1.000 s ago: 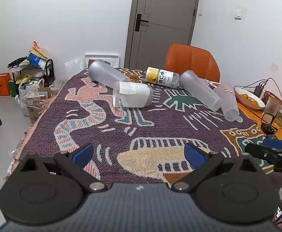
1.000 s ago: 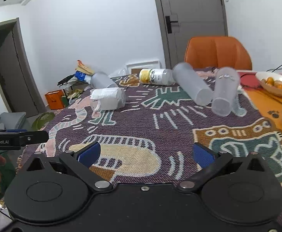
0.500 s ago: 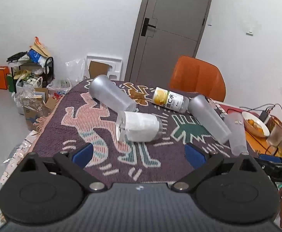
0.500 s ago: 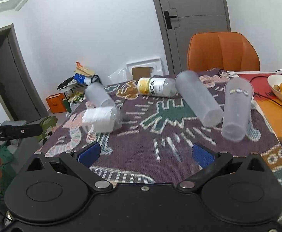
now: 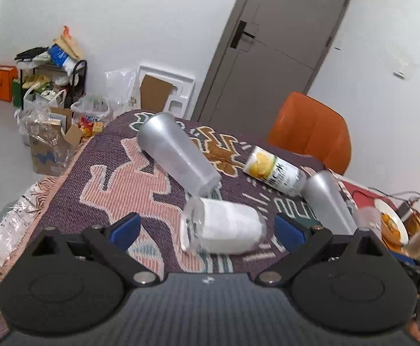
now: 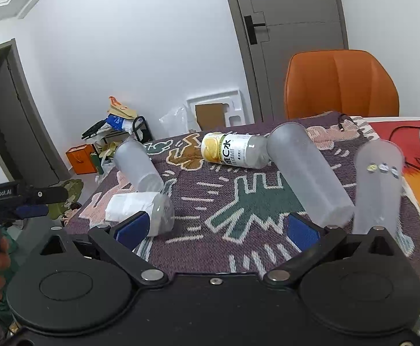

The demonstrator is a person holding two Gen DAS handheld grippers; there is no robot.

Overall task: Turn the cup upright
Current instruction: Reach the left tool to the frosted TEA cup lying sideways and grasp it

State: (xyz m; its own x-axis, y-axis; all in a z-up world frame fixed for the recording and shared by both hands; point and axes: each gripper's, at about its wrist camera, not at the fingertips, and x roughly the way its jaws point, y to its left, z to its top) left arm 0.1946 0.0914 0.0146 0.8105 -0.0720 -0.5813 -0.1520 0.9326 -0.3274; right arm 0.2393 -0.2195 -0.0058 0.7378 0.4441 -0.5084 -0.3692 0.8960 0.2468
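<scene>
Several frosted plastic cups lie on their sides on a patterned cloth. A short clear cup stuffed with white paper (image 5: 222, 227) lies between the pads of my open left gripper (image 5: 207, 230); it also shows in the right wrist view (image 6: 140, 212). A tall cup (image 5: 178, 152) lies behind it. My right gripper (image 6: 217, 230) is open and empty, with two tall cups (image 6: 308, 173) (image 6: 378, 187) lying ahead to its right. Nothing is held.
A lemon drink bottle (image 5: 276, 171) lies on its side at the back. An orange chair (image 6: 341, 83) stands behind the table. A bowl of fruit (image 5: 391, 225) and cables sit at the right. Clutter fills the floor at left.
Both grippers have moved forward over the table. The paper-filled cup now lies between the left gripper's pads; the tall cups are closer to the right gripper.
</scene>
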